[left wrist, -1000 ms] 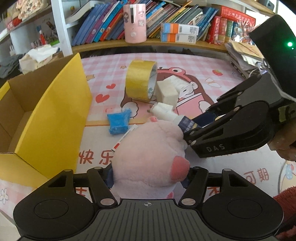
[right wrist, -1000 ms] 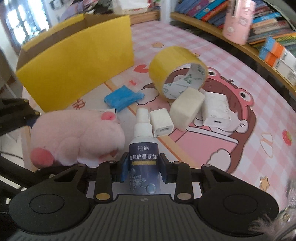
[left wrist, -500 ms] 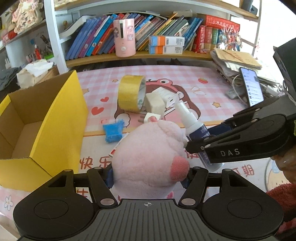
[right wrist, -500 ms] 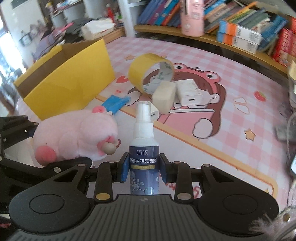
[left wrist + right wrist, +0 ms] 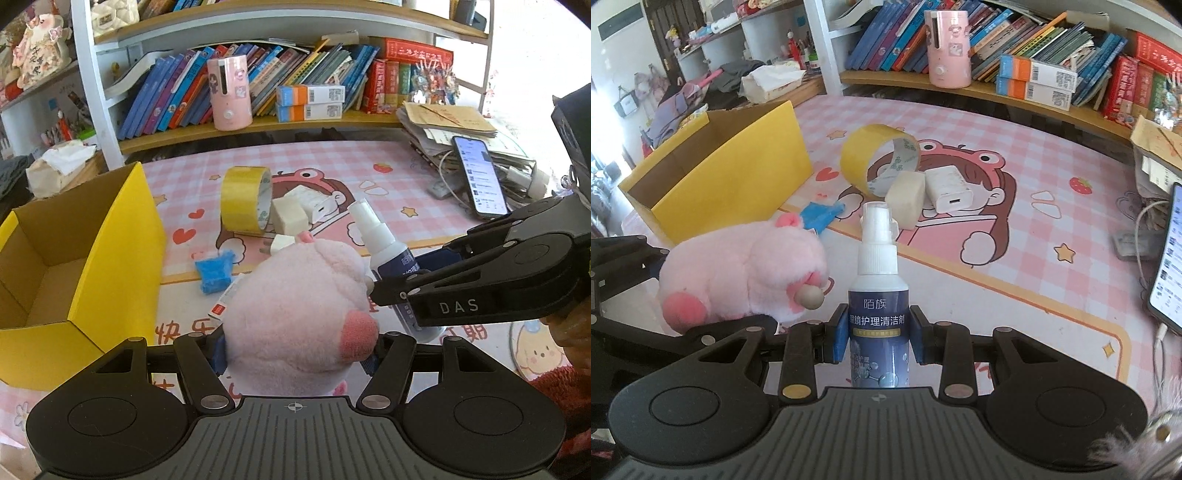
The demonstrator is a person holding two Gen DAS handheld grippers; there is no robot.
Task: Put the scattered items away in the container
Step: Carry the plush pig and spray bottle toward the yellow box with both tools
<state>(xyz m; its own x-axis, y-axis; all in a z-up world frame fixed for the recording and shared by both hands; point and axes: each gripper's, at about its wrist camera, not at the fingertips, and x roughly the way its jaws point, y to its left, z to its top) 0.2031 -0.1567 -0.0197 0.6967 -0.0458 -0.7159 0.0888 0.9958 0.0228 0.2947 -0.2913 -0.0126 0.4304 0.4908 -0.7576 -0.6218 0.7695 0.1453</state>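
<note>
My left gripper (image 5: 295, 350) is shut on a pink plush pig (image 5: 295, 314), held above the mat. My right gripper (image 5: 879, 334) is shut on a blue spray bottle (image 5: 879, 314) with a white cap; that bottle (image 5: 384, 251) shows right of the pig in the left wrist view. The open yellow cardboard box (image 5: 122, 236) stands at the left, (image 5: 731, 173) in the right wrist view. On the pink mat lie a yellow tape roll (image 5: 245, 199), a cream block (image 5: 290, 218), a white charger (image 5: 947, 188), a small white plug (image 5: 280, 243) and a blue packet (image 5: 216, 269).
A shelf of books with a pink canister (image 5: 229, 92) runs along the back. A phone (image 5: 480, 170) and a paper stack (image 5: 450, 118) sit at the right. A tissue pack (image 5: 59, 166) lies behind the box. A small white tube (image 5: 225, 299) lies by the pig.
Both grippers have risen with their loads, so the mat items look smaller and farther. The spray bottle has rolled and now stands more upright beside the pig.
</note>
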